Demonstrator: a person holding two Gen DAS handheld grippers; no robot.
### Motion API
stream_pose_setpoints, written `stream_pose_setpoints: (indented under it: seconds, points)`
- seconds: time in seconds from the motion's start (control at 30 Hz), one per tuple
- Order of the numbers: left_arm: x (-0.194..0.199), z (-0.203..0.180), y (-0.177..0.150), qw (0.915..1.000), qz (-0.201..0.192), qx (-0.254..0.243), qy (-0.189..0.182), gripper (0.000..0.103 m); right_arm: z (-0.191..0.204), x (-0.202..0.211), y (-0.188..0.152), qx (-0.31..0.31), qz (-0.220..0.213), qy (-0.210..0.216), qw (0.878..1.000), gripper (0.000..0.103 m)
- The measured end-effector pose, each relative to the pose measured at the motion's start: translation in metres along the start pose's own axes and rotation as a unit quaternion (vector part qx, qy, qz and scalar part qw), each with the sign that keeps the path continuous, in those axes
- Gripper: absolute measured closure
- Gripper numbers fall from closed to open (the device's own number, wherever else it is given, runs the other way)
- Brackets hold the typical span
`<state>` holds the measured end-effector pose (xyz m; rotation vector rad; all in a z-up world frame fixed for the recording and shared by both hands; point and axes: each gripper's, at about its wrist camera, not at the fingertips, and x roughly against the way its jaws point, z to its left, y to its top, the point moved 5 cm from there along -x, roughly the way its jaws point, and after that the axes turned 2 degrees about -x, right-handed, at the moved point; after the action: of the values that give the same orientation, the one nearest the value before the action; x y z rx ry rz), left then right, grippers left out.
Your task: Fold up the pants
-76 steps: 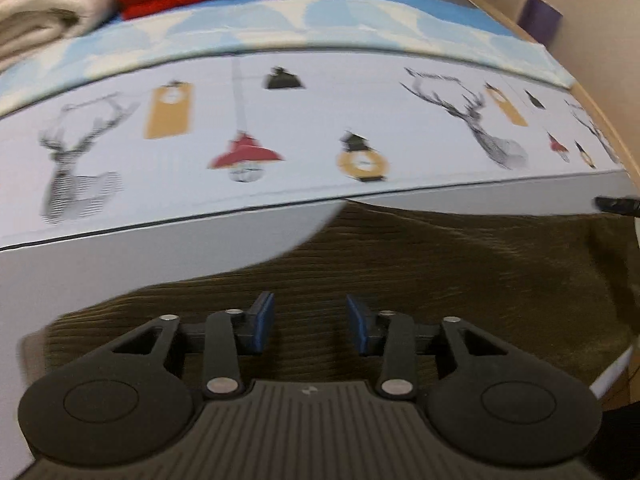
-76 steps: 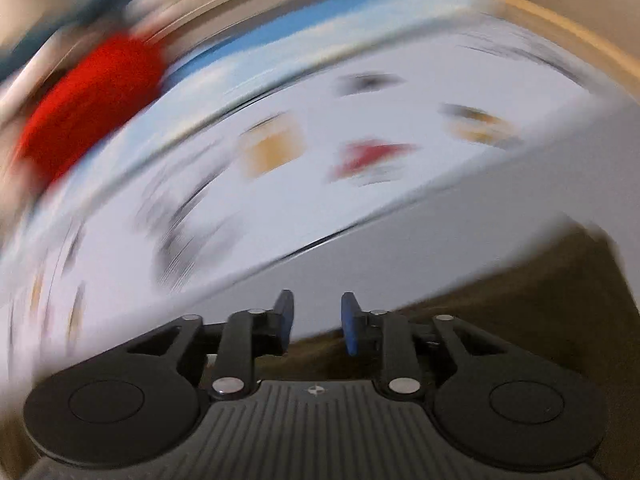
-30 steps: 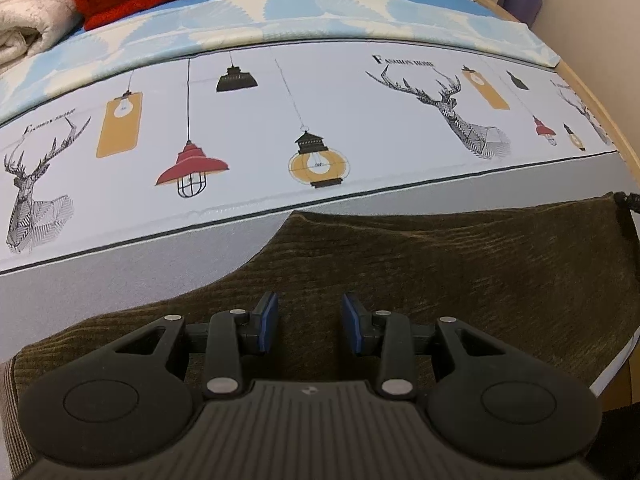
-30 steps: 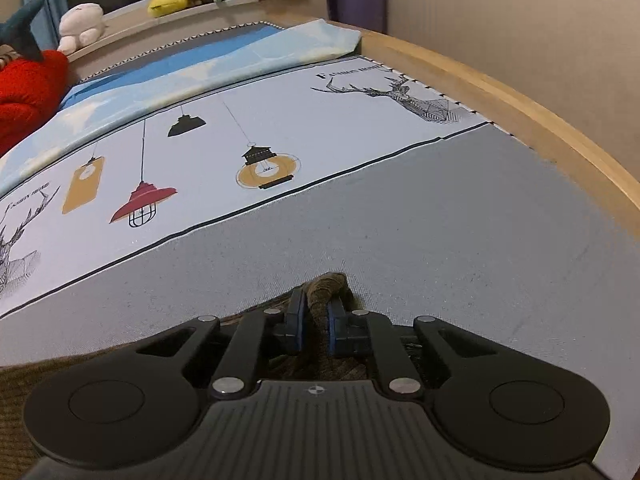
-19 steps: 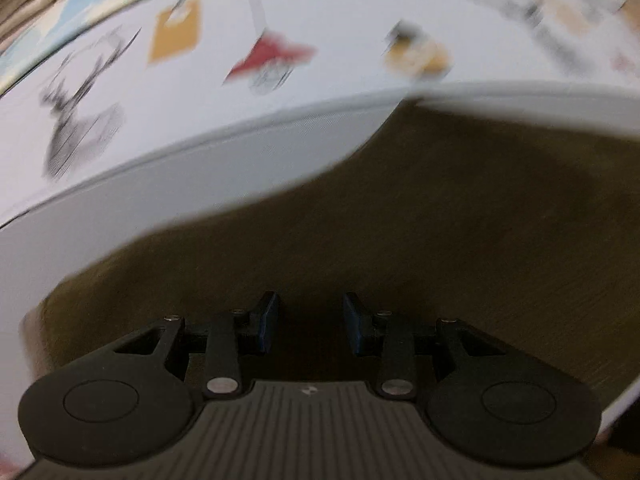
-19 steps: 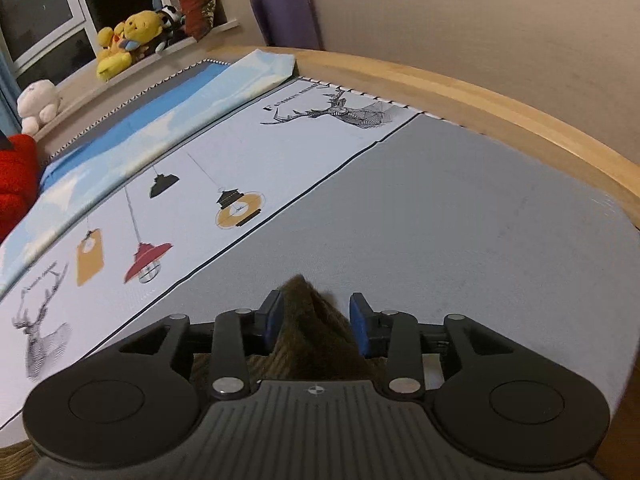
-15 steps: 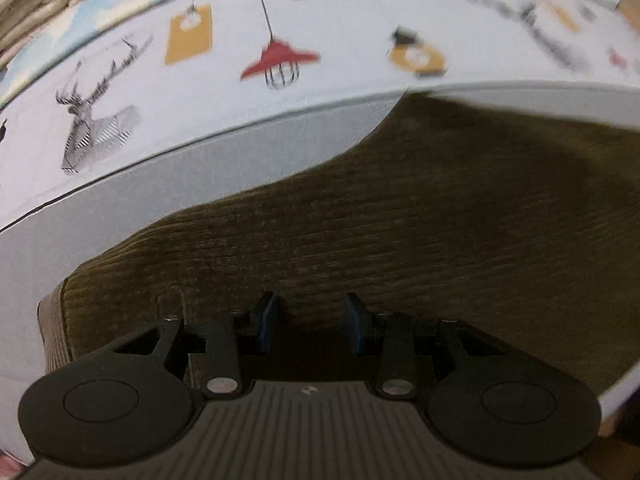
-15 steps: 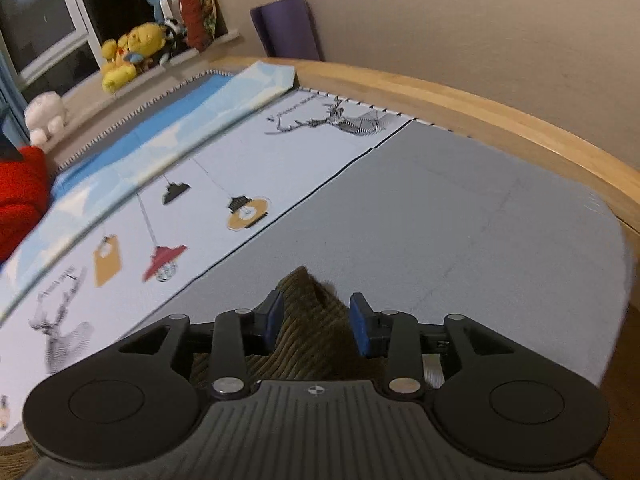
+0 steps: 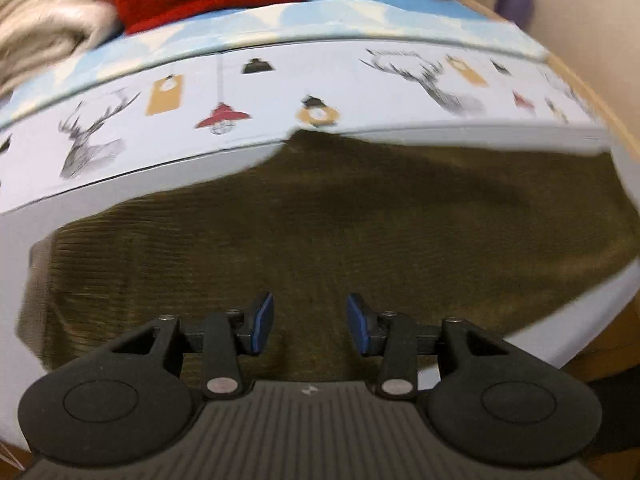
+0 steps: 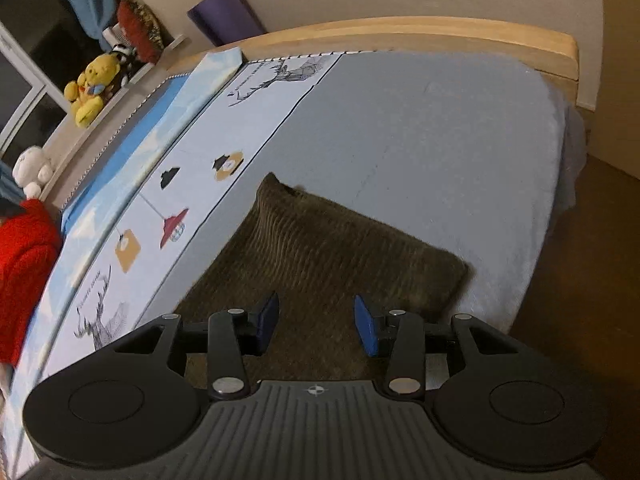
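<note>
While the olive corduroy pants (image 9: pixel 360 216) lie flat on the bed (image 10: pixel 440 128), their long axis runs from 9 to 3 o'clock ahead of the left gripper (image 9: pixel 310 322), which hangs over the middle of the cloth. From the right gripper (image 10: pixel 316 320) the far end reaches toward 12 o'clock, its corners near 11 and 2, so by judgement this hand is nearer that end for the next fold. Both pairs of fingers stand wide apart, holding nothing; contact with the cloth cannot be told
</note>
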<state>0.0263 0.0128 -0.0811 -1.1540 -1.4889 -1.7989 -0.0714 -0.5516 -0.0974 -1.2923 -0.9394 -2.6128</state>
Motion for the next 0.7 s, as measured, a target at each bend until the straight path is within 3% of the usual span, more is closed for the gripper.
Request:
stream_pose_setpoints:
  seconds: [0.13, 0.2, 0.33, 0.5, 0.7]
  points:
    - [-0.039, -0.016, -0.029, 0.9952, 0.095, -0.023, 0.006, 0.058, -0.004, 0.007, -0.012, 0.033, 0.000, 0.000, 0.999, 0.059]
    - [-0.041, -0.017, -0.028, 0.9949, 0.095, -0.032, 0.006, 0.057, -0.010, 0.007, -0.013, 0.046, 0.000, -0.003, 0.999, 0.059]
    - [-0.032, -0.008, -0.016, 0.9976, 0.069, 0.009, -0.008, 0.057, -0.027, 0.005, -0.009, 0.044, 0.006, -0.011, 0.999, 0.059]
    - [-0.040, -0.016, -0.009, 0.9973, 0.073, 0.001, -0.006, 0.055, -0.056, -0.004, -0.007, -0.025, 0.025, -0.013, 0.999, 0.059]
    - [-0.051, -0.022, -0.013, 0.9962, 0.087, -0.013, 0.004, 0.054, -0.080, -0.026, -0.010, -0.119, 0.056, -0.008, 0.991, 0.056]
